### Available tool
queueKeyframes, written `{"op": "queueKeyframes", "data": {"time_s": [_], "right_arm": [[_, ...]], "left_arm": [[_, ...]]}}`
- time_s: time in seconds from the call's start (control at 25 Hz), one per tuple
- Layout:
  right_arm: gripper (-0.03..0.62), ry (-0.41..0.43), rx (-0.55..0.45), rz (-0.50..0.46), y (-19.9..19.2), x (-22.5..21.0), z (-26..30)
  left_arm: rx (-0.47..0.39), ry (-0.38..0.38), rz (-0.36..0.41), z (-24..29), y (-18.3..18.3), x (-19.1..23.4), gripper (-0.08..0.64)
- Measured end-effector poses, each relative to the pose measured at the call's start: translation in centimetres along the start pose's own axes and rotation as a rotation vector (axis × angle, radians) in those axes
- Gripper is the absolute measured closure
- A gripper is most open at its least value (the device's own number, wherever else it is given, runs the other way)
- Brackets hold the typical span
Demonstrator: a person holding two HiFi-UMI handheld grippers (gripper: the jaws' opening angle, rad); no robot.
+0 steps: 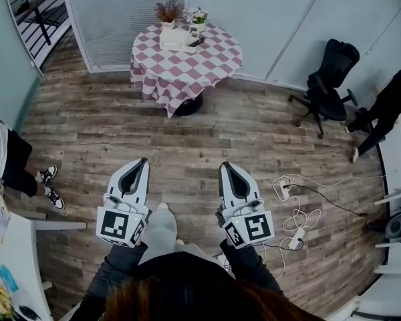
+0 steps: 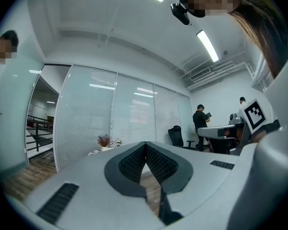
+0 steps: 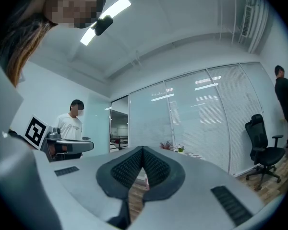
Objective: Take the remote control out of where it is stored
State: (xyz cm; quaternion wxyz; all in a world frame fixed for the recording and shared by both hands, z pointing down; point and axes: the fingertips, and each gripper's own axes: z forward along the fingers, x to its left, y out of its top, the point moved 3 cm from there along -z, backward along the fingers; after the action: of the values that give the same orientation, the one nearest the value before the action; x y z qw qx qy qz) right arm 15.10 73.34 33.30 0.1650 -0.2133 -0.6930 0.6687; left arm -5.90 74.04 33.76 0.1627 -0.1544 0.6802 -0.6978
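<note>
No words, brands or numbers can be read from where I stand. The only signs are black-and-white square markers (image 1: 120,225) on the left claw (image 1: 142,162) and the right claw (image 1: 224,167), and they carry no letters.

Room tally
Two grippers (left gripper (image 1: 144,161), right gripper (image 1: 223,166)), one round table (image 1: 217,62) in checkered cloth, two potted plants (image 1: 168,11), one black office chair (image 1: 331,79), two bystanders (image 1: 13,164), one white power strip (image 1: 296,238).

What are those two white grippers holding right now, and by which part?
Nothing. The left gripper and the right gripper are both shut and empty.
</note>
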Motion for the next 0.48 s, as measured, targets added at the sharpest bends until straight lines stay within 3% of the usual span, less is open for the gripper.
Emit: {"op": "queueKeyframes", "data": {"time_s": [0.48], "right_arm": [[0.580, -0.047, 0.023, -0.017, -0.4, -2.9, 10.5]], "left_arm": [[-0.001, -0.074, 0.010, 9.8, 0.1, 6.5, 0.554]]}}
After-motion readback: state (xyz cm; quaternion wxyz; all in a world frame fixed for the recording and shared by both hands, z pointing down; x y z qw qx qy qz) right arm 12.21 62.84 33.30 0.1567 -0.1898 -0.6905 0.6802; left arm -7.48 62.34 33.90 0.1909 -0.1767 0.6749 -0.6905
